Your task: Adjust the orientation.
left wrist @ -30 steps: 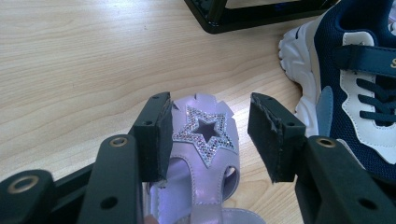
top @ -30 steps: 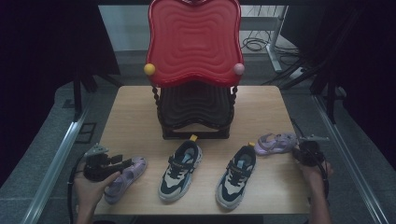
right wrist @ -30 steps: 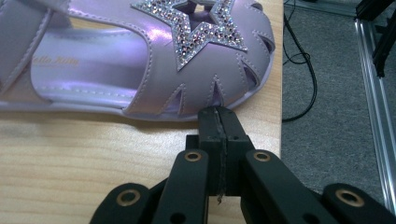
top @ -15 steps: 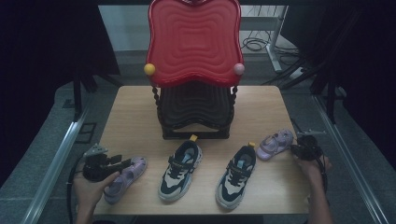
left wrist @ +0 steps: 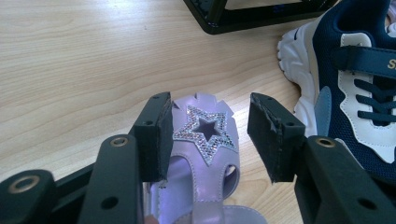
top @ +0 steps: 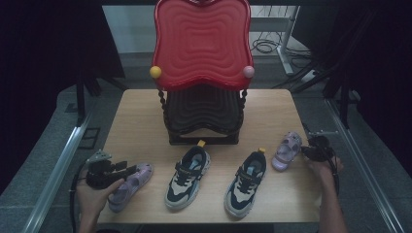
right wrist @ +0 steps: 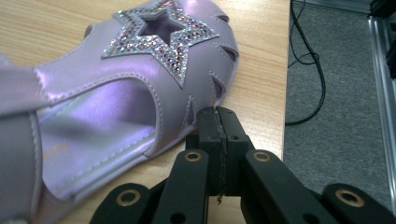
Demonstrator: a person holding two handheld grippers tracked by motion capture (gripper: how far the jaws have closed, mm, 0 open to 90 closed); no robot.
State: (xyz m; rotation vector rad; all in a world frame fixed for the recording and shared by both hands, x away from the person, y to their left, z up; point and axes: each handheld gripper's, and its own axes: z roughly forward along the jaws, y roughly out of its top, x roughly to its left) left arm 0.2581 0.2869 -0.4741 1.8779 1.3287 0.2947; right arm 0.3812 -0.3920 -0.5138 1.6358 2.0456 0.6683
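Lilac sandals lie at both ends of the table's (top: 145, 121) front row; at left, our left gripper (left wrist: 208, 135) straddles one sandal (left wrist: 205, 140), jaws parted, pads not yet pressing, so we should centre before clamping. At right, past two sneakers (top: 187, 177), the right gripper (right wrist: 218, 140), clenched on nothing, nudges the other sandal (right wrist: 140, 88) and should push gently.

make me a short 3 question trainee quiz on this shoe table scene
1. True or false: the left claw has its jaws shut tight with nothing between them.
2. Which shoe lies by the shut right claw? A) navy and white strap sneaker B) shiny lilac sandal with a glitter star C) black boot
3. What stands at the back of the light wooden table?

Key
1. False: its jaws stand open around the toe of the left lilac star sandal.
2. B: the right lilac star sandal; the claw's tips sit at the sandal's edge.
3. A two-tier shoe rack with wavy shelves, red on top, black below.
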